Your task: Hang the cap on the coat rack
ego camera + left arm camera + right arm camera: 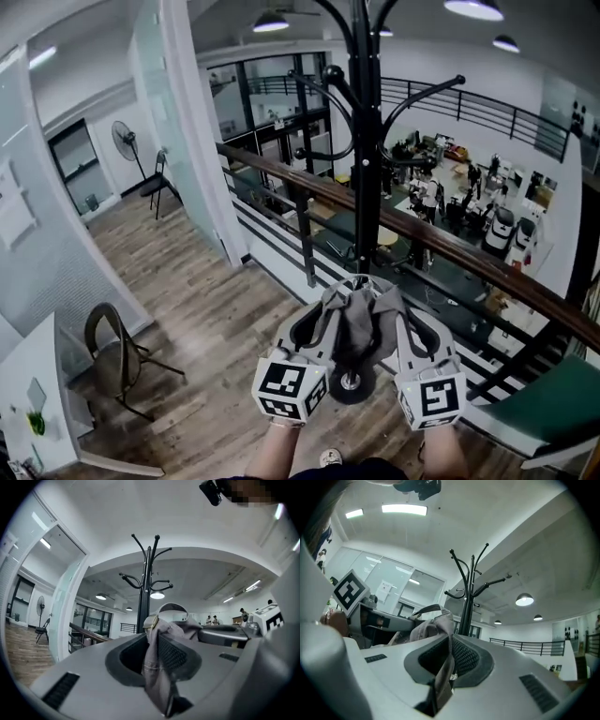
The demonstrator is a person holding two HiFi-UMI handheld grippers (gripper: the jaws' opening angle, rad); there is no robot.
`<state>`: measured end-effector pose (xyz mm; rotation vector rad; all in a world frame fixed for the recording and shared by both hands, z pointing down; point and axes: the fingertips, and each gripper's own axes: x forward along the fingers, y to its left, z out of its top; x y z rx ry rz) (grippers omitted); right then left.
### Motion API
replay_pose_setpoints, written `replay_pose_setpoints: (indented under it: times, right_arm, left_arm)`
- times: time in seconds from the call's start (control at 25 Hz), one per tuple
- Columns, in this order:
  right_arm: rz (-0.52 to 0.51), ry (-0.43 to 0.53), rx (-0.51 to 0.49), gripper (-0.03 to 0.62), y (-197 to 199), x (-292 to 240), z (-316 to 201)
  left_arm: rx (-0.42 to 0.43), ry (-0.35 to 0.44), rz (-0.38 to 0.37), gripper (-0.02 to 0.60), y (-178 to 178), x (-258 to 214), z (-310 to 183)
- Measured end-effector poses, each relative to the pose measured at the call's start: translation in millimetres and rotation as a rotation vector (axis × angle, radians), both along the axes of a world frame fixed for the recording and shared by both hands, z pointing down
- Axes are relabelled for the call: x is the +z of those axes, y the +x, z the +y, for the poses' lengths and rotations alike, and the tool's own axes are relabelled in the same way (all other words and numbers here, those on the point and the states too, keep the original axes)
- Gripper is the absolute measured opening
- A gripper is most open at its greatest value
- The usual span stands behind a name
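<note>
In front of a black coat rack [366, 141], one grey cap [356, 323] hangs in the air, clear of the rack and touching none of its curved hooks. It is held between two grippers side by side. The left gripper [322, 319] has its jaws pressed onto a fold of the cap's cloth at the left edge. The right gripper [403, 321] pinches the cloth at the right edge in the same way. The cap's strap stands up as a small loop at the top. Each gripper carries one cube with square markers at its near end. Behind the rack, one wood-topped railing [441, 246] runs across, with an office floor below it. On the wooden floor to the left stand two chairs, one near [117, 361] and one far [157, 183], and one standing fan [125, 141].
</note>
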<state>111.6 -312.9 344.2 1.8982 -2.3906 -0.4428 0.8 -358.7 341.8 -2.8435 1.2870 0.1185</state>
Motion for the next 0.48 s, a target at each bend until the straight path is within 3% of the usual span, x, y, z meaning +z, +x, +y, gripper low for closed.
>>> replay_pose_setpoints:
  times: [0.12, 0.24, 0.48]
  right_arm:
    - [0.032, 0.062, 0.018, 0.035, 3.1, -23.6, -6.5]
    - [-0.008, 0.094, 0.017, 0.035, 6.4, -54.1, -8.0]
    - [0.049, 0.184, -0.055, 0.035, -2.2, -114.2, 3.4]
  left_arm:
    - [-0.001, 0.041, -0.011, 0.081, 9.8, -24.2, -4.5]
    - [0.005, 0.096, -0.025, 0.081, 11.8, -55.7, -1.9]
    - [-0.051, 0.202, 0.038, 0.083, 1.0, -115.5, 9.4]
